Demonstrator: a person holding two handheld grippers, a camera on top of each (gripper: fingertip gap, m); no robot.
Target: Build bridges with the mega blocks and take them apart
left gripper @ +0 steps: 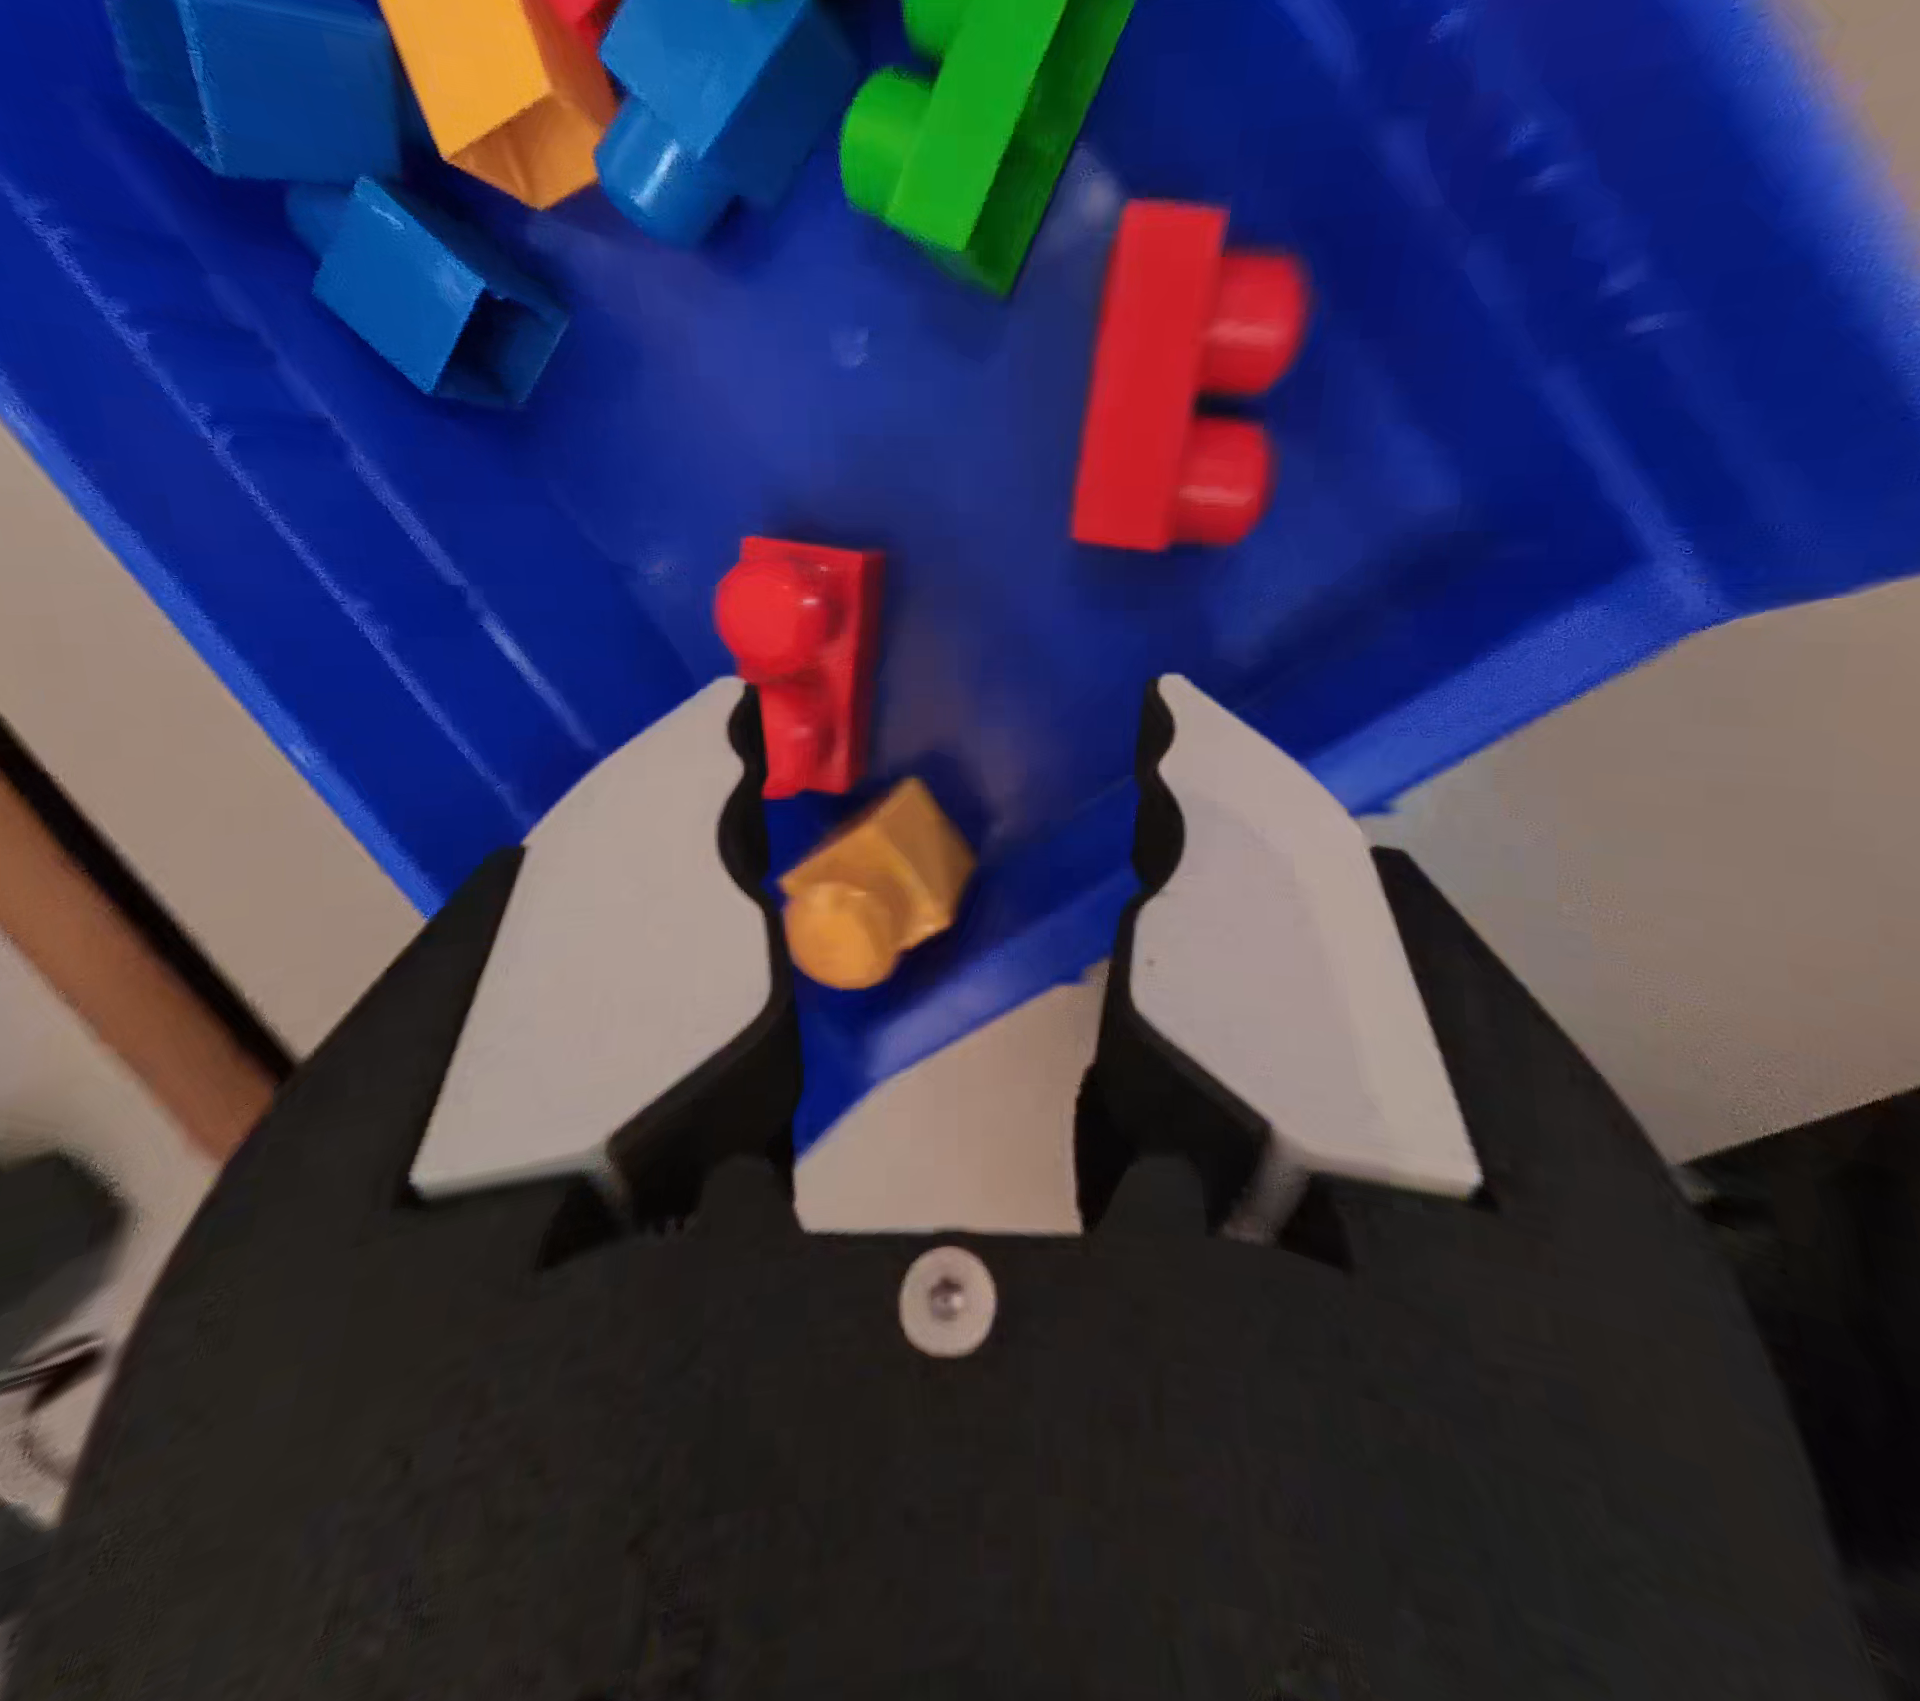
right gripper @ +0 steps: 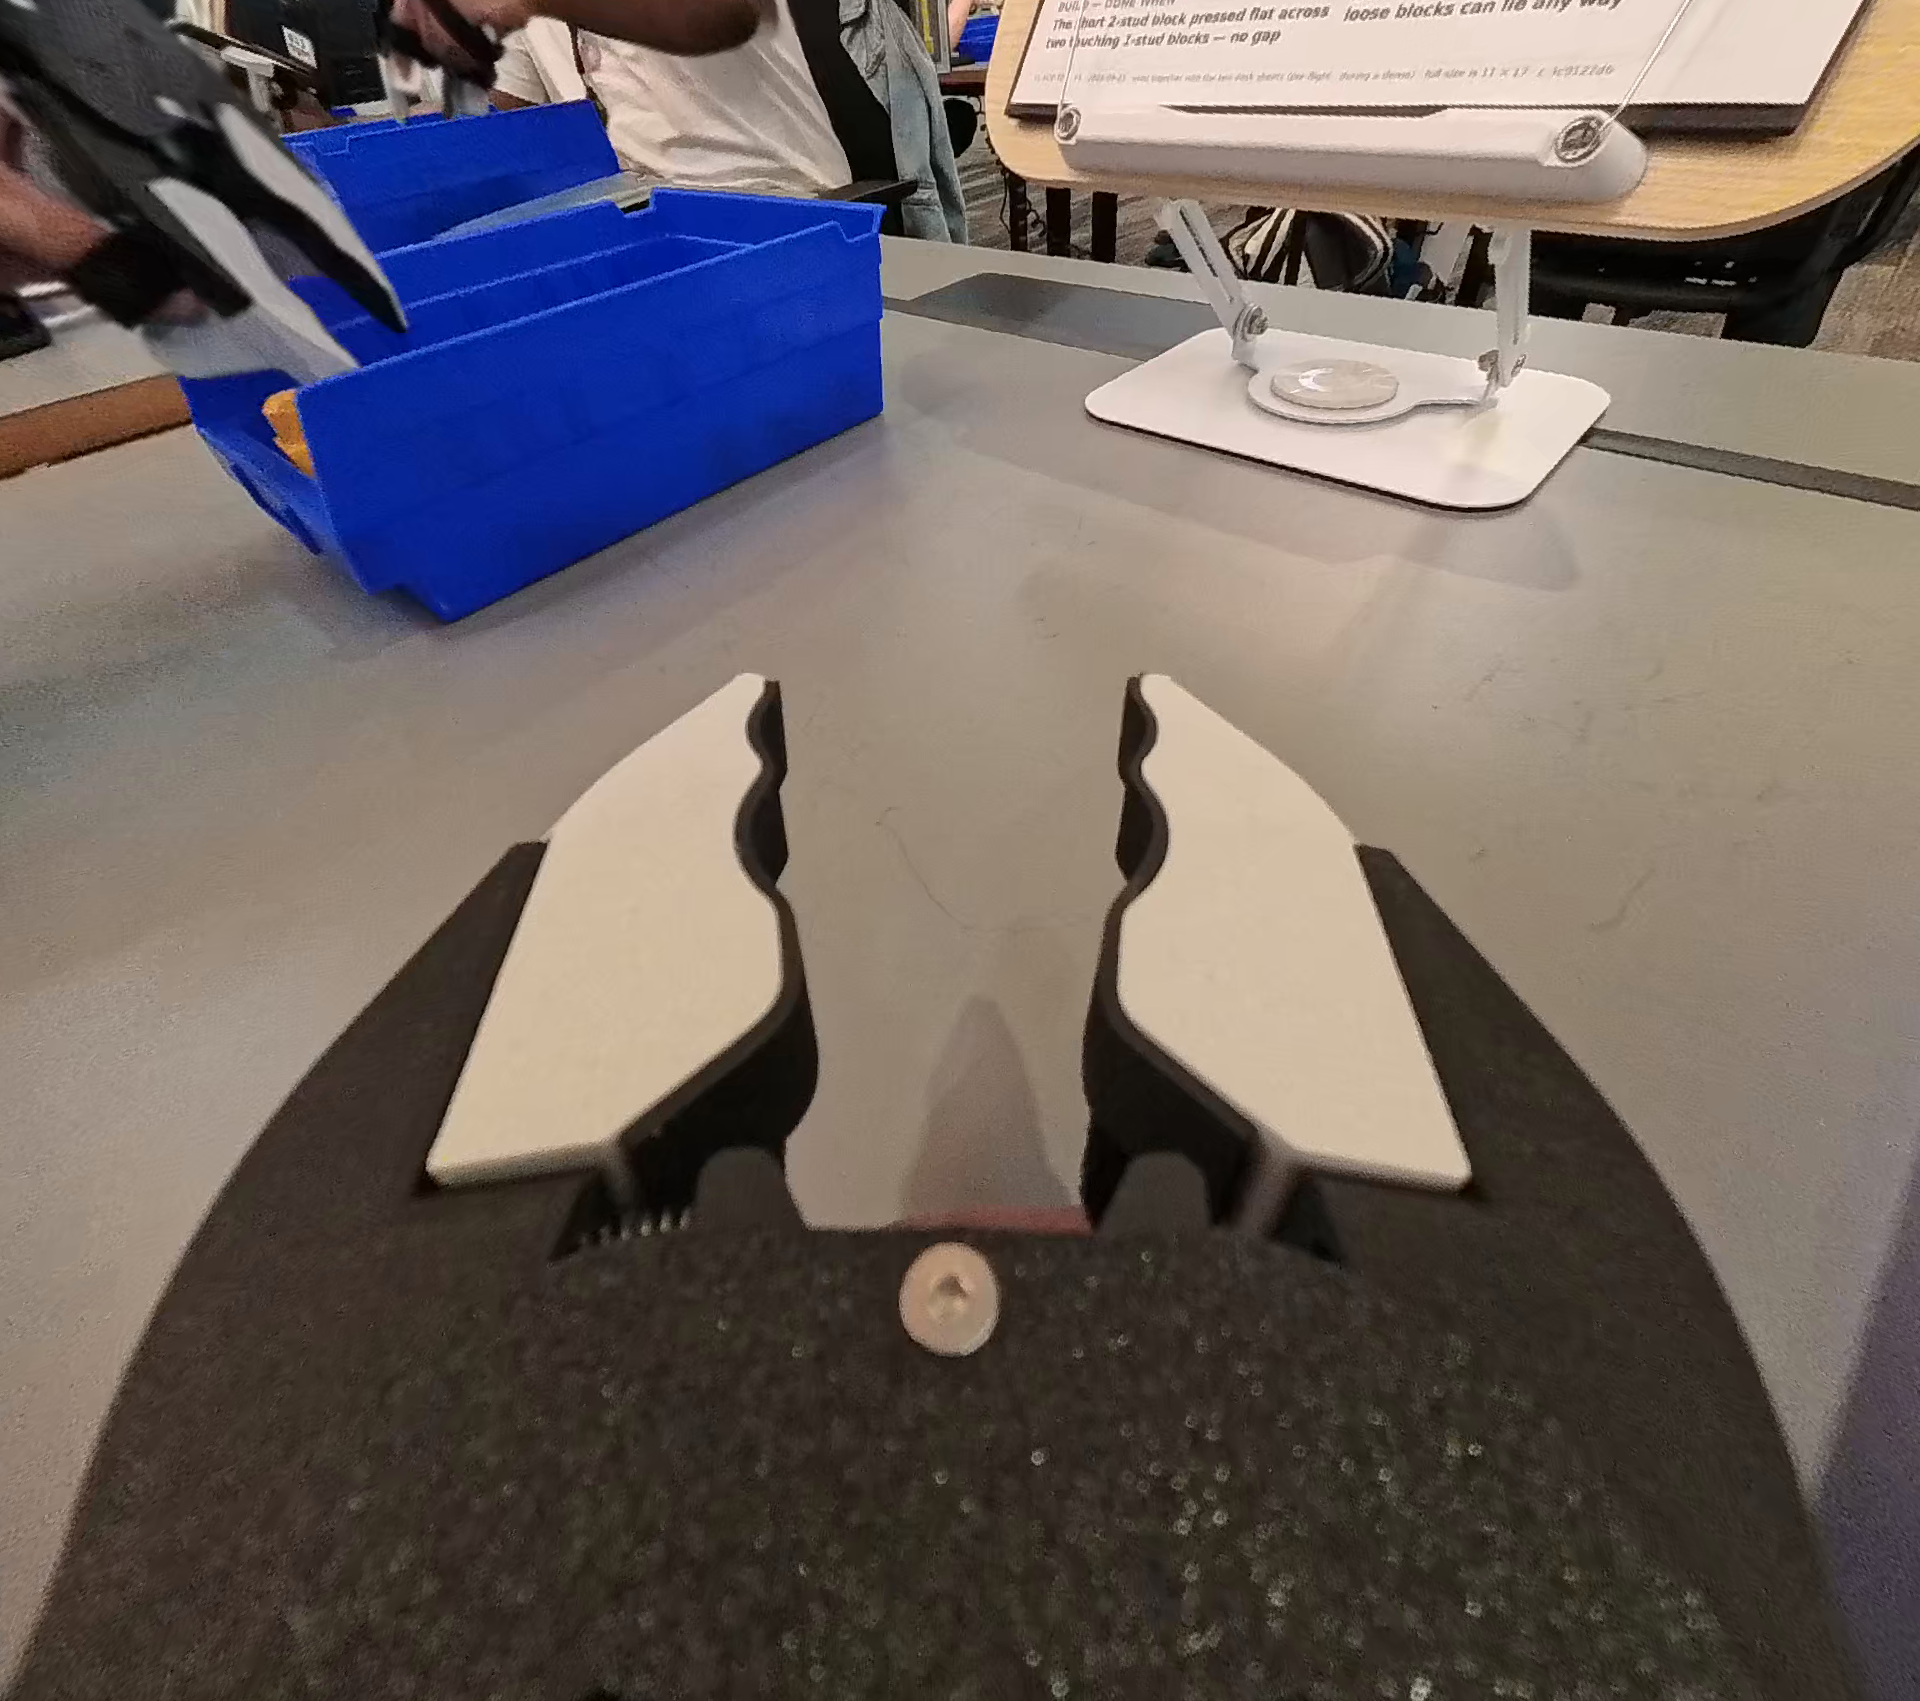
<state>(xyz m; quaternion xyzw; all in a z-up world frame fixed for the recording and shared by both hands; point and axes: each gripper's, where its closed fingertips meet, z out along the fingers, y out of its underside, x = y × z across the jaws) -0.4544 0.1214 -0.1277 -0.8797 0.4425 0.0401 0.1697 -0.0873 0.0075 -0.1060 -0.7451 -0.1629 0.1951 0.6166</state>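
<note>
Jaws: left gripper released over small red plastic two-stud block, 11 o'clock; centre before clenching. Right gripper released, idle

Bin on desk, left side; document stand right, behind. Blocks loose in bin — pile at far end, two-stud block right, small block nearest left tongs.

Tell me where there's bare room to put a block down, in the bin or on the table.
The grey table between the blue bin and the white stand base is bare. In the bin, floor is free between the small red block and the two-stud red block. The far end is crowded.
</note>
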